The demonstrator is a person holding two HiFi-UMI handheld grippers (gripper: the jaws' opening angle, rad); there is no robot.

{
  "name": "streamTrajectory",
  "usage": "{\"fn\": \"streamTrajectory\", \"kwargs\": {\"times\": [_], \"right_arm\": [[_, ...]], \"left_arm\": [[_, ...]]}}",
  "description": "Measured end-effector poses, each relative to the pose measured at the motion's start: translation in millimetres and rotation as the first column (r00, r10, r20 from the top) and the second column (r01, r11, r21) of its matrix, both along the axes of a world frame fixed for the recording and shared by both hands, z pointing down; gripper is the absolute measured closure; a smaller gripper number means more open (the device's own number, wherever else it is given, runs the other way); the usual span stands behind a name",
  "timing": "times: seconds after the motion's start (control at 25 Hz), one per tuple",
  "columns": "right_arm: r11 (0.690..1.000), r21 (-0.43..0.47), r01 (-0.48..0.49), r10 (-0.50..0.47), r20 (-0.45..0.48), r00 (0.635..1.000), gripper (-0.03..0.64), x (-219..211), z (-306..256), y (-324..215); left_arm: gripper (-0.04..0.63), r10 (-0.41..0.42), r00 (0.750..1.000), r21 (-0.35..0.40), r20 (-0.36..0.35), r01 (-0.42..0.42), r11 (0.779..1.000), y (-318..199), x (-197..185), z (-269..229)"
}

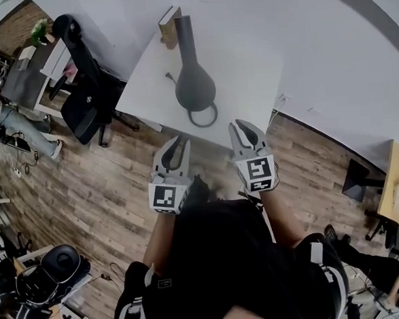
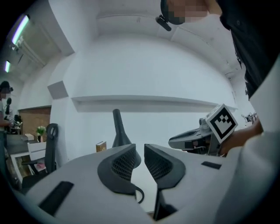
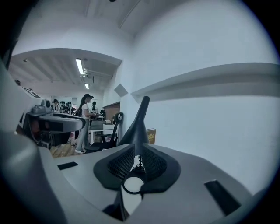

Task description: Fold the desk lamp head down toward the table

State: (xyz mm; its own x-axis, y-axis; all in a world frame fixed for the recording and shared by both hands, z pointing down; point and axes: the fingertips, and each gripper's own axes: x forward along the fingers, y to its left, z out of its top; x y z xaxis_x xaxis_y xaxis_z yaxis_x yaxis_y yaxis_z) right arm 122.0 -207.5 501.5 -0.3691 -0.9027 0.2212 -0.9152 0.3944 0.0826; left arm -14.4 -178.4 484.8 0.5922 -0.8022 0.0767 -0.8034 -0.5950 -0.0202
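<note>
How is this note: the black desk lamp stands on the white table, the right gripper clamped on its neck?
Wrong on the grip. The black desk lamp stands on the white table, but the right gripper hovers at the table's near edge, clear of the lamp, jaws empty; the head view shows it.

Lamp (image 1: 194,84) stands mid-desk (image 1: 253,56), its ring toward the near edge and its neck toward the far edge, where a book (image 1: 169,26) sits just left of the neck. Left tool (image 1: 176,143) and right tool (image 1: 242,126) are side by side before the near edge, apart from the lamp. Chair (image 1: 86,95) stands left of the desk.
</note>
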Motion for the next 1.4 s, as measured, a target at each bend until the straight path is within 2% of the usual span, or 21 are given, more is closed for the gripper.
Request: {"fn": "streamTrajectory", "kwargs": {"times": [0.24,0.36,0.44,0.52,0.68,0.8,0.92,1.4], "right_arm": [[0.999,0.034,0.021,-0.023,0.072,0.997,0.583,2,-30,42],[0.999,0.044,0.015,-0.02,0.116,0.993,0.597,3,-42,58],[0.999,0.048,0.013,-0.02,0.138,0.99,0.604,1,-49,67],[0.998,0.054,0.016,-0.024,0.152,0.988,0.604,-5,-56,75],[0.997,0.07,0.016,-0.028,0.17,0.985,0.604,-19,-67,88],[0.997,0.075,0.008,-0.022,0.179,0.984,0.603,-27,-72,95],[0.997,0.074,-0.001,-0.014,0.197,0.98,0.604,-32,-74,100],[0.999,0.048,0.017,-0.026,0.185,0.982,0.604,-65,-69,117]], "left_arm": [[0.561,-0.067,0.998,-0.006,-0.009,0.067,0.998,43,-1,-22],[0.561,-0.099,0.995,0.018,-0.016,0.099,0.995,62,-4,-38],[0.561,-0.109,0.993,0.041,-0.048,0.111,0.993,71,-6,-52],[0.561,-0.108,0.99,0.064,-0.089,0.113,0.992,77,-7,-66],[0.561,-0.073,0.994,0.091,-0.08,0.08,0.993,85,-13,-72],[0.561,-0.043,0.993,0.093,-0.111,0.053,0.994,90,-14,-74],[0.561,-0.047,0.988,0.09,-0.146,0.061,0.994,90,-16,-77],[0.565,-0.03,0.989,0.079,-0.146,0.042,0.996,97,-43,-63]]}}
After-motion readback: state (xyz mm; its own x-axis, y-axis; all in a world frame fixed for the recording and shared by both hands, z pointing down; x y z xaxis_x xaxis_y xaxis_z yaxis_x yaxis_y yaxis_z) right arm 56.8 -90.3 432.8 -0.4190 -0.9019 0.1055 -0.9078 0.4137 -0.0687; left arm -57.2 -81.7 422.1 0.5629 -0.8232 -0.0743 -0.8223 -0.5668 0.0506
